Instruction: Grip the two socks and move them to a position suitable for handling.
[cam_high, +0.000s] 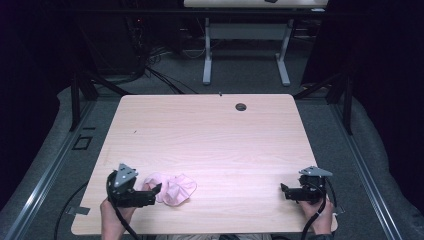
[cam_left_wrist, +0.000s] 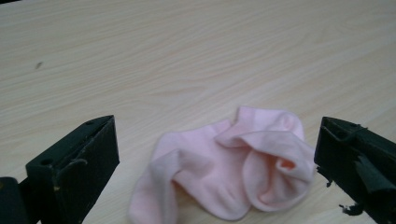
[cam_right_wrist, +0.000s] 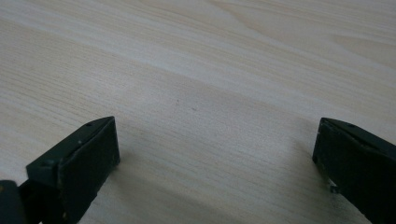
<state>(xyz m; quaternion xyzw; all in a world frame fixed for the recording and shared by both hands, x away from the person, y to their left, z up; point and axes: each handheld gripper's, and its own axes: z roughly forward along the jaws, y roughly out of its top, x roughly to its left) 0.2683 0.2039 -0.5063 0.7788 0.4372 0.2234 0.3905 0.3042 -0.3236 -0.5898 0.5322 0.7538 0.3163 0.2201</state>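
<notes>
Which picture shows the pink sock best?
The left gripper view: the pink sock lies crumpled, close up between the open left claw. The high view shows it small, beside that claw. The right gripper view shows bare table.

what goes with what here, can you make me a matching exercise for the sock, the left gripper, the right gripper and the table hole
Things:
1. sock
2. left gripper
3. right gripper
4. table hole

Descriptions:
A. open over bare wood, near right edge
B. dark, round, near far edge
C. pink, crumpled on the table
D. open, jaws either side of the sock

Pairs: 1-C, 2-D, 3-A, 4-B
</notes>
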